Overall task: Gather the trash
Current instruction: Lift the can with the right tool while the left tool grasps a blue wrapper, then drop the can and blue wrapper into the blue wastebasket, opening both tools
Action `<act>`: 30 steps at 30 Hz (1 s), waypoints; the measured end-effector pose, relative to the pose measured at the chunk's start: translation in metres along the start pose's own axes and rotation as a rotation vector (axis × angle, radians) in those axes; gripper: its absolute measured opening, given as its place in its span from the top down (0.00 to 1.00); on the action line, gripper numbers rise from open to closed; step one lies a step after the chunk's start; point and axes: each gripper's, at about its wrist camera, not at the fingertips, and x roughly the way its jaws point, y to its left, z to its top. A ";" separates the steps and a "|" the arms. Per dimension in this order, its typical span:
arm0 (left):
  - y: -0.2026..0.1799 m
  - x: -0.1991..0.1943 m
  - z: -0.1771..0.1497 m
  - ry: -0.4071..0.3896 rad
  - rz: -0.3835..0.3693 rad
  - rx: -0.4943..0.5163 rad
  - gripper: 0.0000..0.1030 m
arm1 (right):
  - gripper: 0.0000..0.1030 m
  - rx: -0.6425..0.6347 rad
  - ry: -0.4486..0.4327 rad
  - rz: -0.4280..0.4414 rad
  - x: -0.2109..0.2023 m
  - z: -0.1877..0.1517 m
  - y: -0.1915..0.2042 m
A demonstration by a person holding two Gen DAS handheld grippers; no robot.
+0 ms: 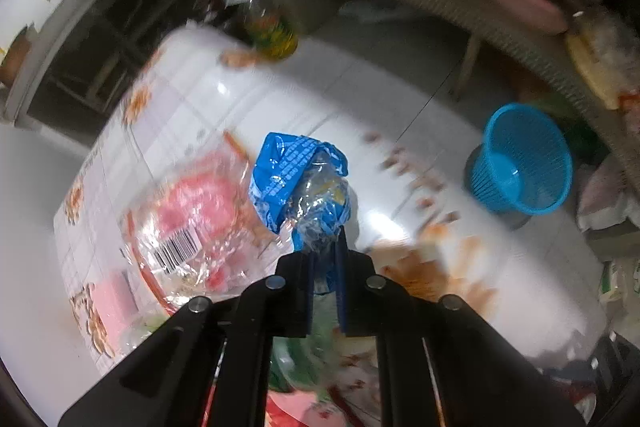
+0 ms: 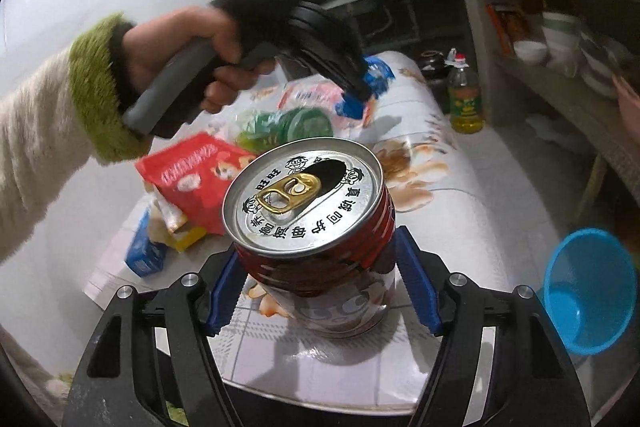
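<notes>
We see the left tool [image 1: 325, 259] pointing steeply down over the table [image 1: 360, 99], its 2 blue-padded fingers nearly together and pinching a crumpled blue wrapper [image 1: 288, 175] with clear film bunched at its lower end. The wrapper sticks up past the fingertips, above the flowered tablecloth. Just beside it, to the left in this view, lies a clear plastic bag [image 1: 188, 227] with pink print and a barcode. In the right wrist view the same tool shows at the end of a hand [image 2: 192, 55] in a cream sleeve with a green fuzzy cuff, the blue wrapper at its tip.

Our right tool [image 2: 320, 287] holds a red drink can [image 2: 316, 227], tilted toward the camera, with its silver top, gold pull tab and open mouth facing us. A blue pad presses each side of the can, so the fingers stand wide apart but clamped on it. The can's base is close over the table; we cannot tell whether it touches.

Behind the can lie a red packet [image 2: 196, 179], a green round lid [image 2: 308, 123], a small blue carton [image 2: 144, 255] and a yellow scrap [image 2: 188, 239]. A blue basket [image 1: 524, 163] stands on the floor beside the table, empty side up. A bottle of yellow oil [image 2: 464, 99] stands on the floor at the table's far end.
</notes>
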 end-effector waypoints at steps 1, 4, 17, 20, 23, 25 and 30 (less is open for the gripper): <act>-0.005 -0.010 0.003 -0.022 -0.025 0.002 0.92 | 0.36 0.023 -0.017 -0.001 -0.009 0.001 -0.007; -0.032 -0.037 0.019 -0.087 -0.139 0.016 0.92 | 0.36 0.105 -0.081 -0.056 -0.040 0.004 -0.037; -0.267 0.113 0.097 0.207 -0.426 0.193 0.89 | 0.35 0.733 0.022 -0.468 -0.047 -0.066 -0.277; -0.290 0.158 0.108 0.280 -0.441 0.158 0.86 | 0.35 0.833 0.086 -0.485 -0.018 -0.087 -0.318; -0.306 0.179 0.114 0.319 -0.427 0.134 0.66 | 0.35 0.926 0.131 -0.471 0.009 -0.103 -0.351; -0.306 0.180 0.118 0.302 -0.419 0.131 0.52 | 0.34 0.964 0.166 -0.467 0.026 -0.112 -0.368; -0.283 0.146 0.120 0.197 -0.442 0.124 0.35 | 0.33 1.000 0.245 -0.493 0.048 -0.120 -0.388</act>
